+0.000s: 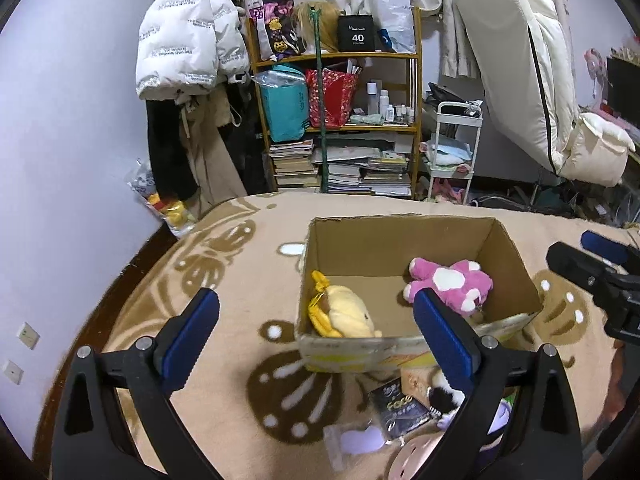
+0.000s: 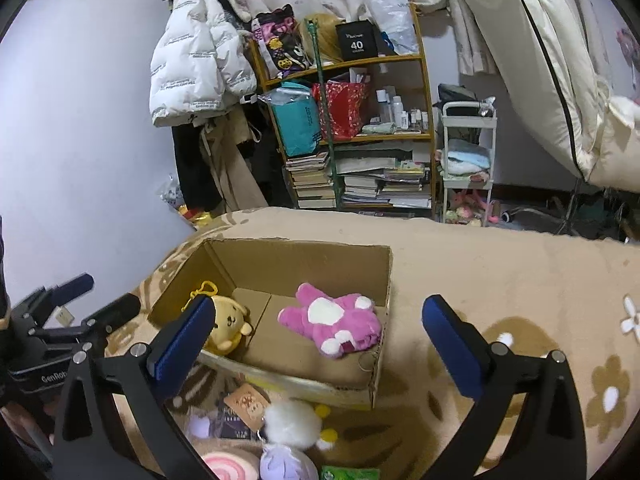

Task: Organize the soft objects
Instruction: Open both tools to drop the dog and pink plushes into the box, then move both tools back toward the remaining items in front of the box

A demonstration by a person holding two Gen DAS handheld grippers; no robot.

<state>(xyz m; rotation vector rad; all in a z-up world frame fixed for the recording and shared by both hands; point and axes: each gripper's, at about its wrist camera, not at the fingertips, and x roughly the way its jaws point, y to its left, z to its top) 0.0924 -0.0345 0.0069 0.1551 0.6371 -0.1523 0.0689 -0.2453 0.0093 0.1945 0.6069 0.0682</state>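
Note:
An open cardboard box [image 1: 400,240] [image 2: 384,280] stands on the beige blanket. Inside lie a yellow plush [image 1: 348,314] [image 2: 230,324] on the left and a pink-and-white plush [image 1: 452,284] [image 2: 332,322] on the right. My left gripper [image 1: 316,316] is open and empty, hovering before the box's near wall. My right gripper [image 2: 318,318] is open and empty, above the box's near side. In front of the box lie a white fluffy plush [image 2: 292,424], a lilac plush [image 2: 286,464], a pink swirl plush [image 2: 230,466] and a dark packet [image 1: 400,408].
The other gripper shows at the right edge of the left view [image 1: 600,276] and at the left edge of the right view [image 2: 60,320]. A wooden shelf [image 1: 336,120] with books and bags, a white cart [image 1: 452,152] and a hanging white jacket [image 1: 188,28] stand behind the bed.

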